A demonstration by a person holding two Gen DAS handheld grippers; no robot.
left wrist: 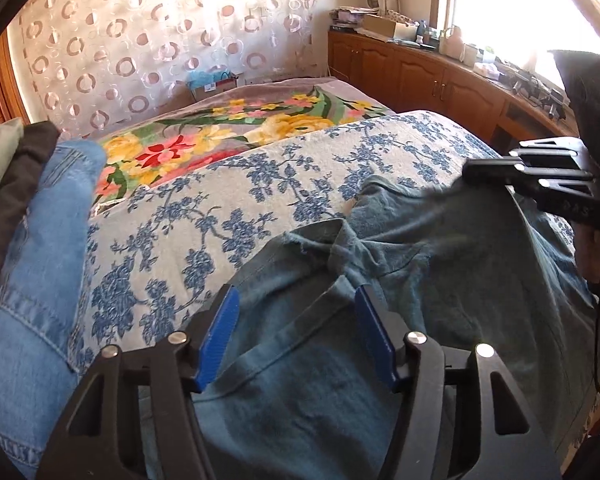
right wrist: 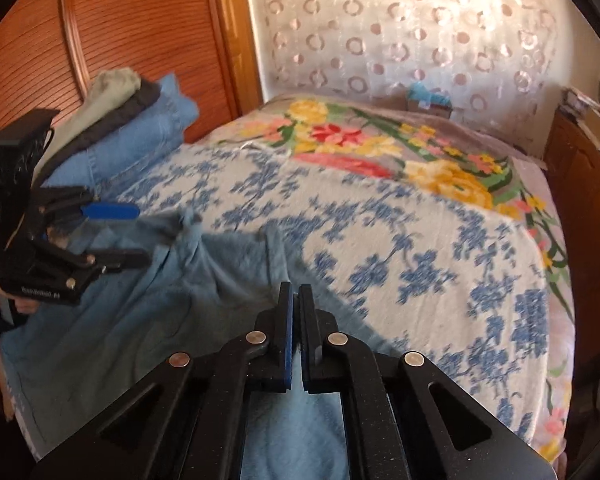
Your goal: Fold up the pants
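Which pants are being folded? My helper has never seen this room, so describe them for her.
On the bed's blue-flowered white blanket, beside the left gripper and right gripper, lie the faded teal-blue pants. Unlike the folded clothes stack by the wooden headboard, they are spread out and wrinkled.

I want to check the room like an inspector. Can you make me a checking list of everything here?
Surface: bed with blue-flowered bedspread and a bright floral blanket behind it.
Job's things: teal pants spread out, rumpled at the middle.
Clutter: stack of folded clothes, jeans at the bottom.
Tongs: left tongs open over the pants; right tongs shut, whether pinching cloth cannot be told.
Cables: a thin black cable by the right tongs.
Surroundings: circle-patterned curtain, wooden cabinets with cluttered top, bright window.
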